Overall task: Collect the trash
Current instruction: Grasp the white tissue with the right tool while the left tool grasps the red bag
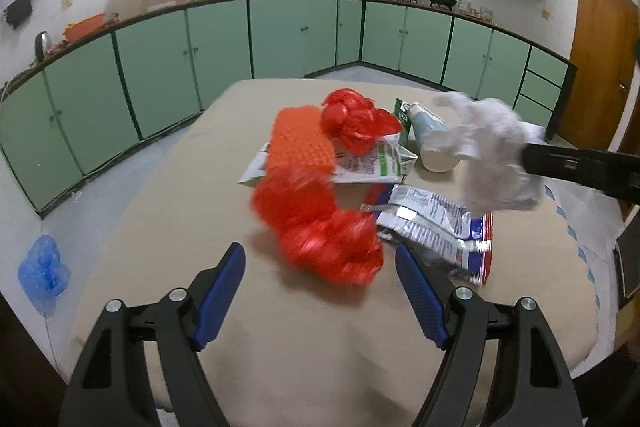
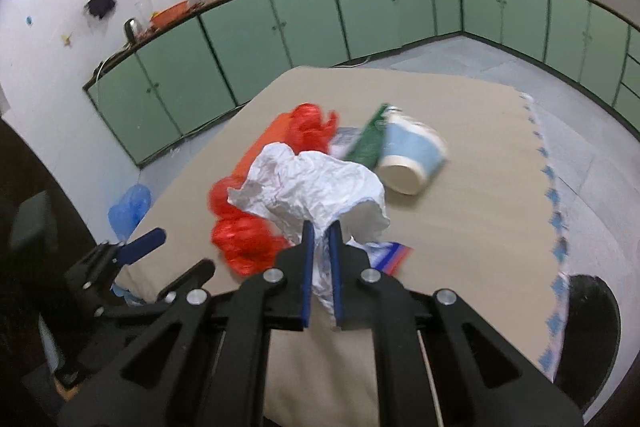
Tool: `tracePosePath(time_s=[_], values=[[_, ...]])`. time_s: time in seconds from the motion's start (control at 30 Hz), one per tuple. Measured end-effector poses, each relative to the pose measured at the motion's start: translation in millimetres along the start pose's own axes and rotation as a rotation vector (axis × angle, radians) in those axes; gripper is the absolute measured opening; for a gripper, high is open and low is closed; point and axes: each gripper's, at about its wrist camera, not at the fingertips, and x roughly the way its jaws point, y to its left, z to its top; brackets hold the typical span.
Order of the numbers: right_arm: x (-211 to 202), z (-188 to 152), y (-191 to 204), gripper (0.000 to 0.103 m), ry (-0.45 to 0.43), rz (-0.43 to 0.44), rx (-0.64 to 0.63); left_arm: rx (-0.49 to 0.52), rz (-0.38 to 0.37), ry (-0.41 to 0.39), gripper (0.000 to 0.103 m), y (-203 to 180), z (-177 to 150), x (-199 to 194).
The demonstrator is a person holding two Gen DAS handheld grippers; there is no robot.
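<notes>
Right gripper (image 2: 320,227) pinches white crumpled paper (image 2: 312,183), lifted over table (image 2: 480,227). Paper light, soft, squashy; any fold works. Left gripper (image 1: 320,267) spread wide near red plastic bag (image 1: 332,247).

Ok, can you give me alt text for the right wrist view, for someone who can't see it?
The right gripper is shut on a crumpled white paper wad, lifted above a beige table. Behind it lie a crinkled red plastic bag, a tipped blue-and-white paper cup and a green carton. The open left gripper shows at lower left.
</notes>
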Motion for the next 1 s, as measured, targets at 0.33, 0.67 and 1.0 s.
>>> tracePosePath(time_s=[0.33, 0.67, 1.0], values=[[3.0, -6.5, -35.8, 0.007, 0.006, -0.012, 0.045, 0.008, 0.039, 0.047, 0.067, -14.4, 6.1, 43.2], [1.4, -11.7, -45.7, 0.007, 0.013, -0.008, 0.062, -0.014, 0.027, 0.028, 0.001, -9.6, 6.2, 35.0], [-17.1, -10.5, -37.8, 0.007, -0.017, -0.012, 0.052, -0.032, 0.01, -0.044, 0.0, -3.6, 15.5, -15.0]])
